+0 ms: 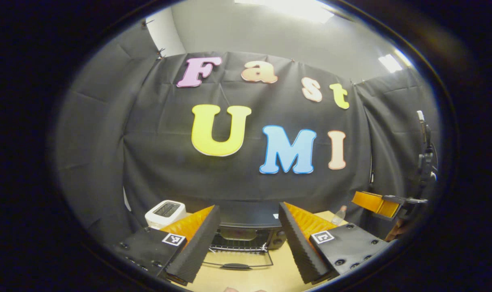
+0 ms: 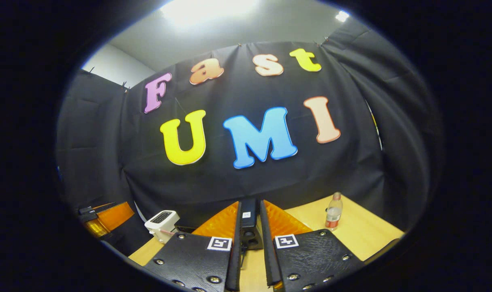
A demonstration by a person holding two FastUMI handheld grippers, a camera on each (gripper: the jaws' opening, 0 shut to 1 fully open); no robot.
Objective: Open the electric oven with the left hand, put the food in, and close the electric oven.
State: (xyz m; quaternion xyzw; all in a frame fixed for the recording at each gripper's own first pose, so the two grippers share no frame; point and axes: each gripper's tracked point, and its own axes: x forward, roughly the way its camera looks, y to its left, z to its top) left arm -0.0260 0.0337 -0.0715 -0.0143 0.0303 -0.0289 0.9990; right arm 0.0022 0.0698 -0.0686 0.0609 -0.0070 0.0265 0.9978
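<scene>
1. Nearest the lens in the left gripper view, the left gripper [image 1: 249, 243] has its two fingers spread wide apart with nothing between them.
2. Past that gap sits the electric oven [image 1: 246, 233], a dark box at the back of the wooden table [image 1: 246, 280], close to the black cloth wall.
3. Its door [image 1: 238, 259] hangs open, folded down toward the camera, with the dark handle at its front edge and a wire rack [image 1: 236, 242] visible inside.
4. Left of the oven, a white toaster [image 1: 165, 211] stands near the wall.
5. To the right, a clear bottle [image 1: 340, 215] stands on the table, and farther right the right gripper [image 1: 377, 202] hangs above the table edge.
6. In the right gripper view, the right gripper [image 2: 249, 247] has its fingers drawn close together, with only a narrow slot left between them; I cannot tell whether they pinch anything.
7. Through that slot the oven [image 2: 249, 227] shows as a dark strip.
8. The toaster [image 2: 161, 223] is at the left, the bottle [image 2: 333, 213] stands upright at the right on the table [image 2: 363, 231], and the left gripper [image 2: 104, 217] sits at the far left.
9. No food can be made out in either view.
</scene>
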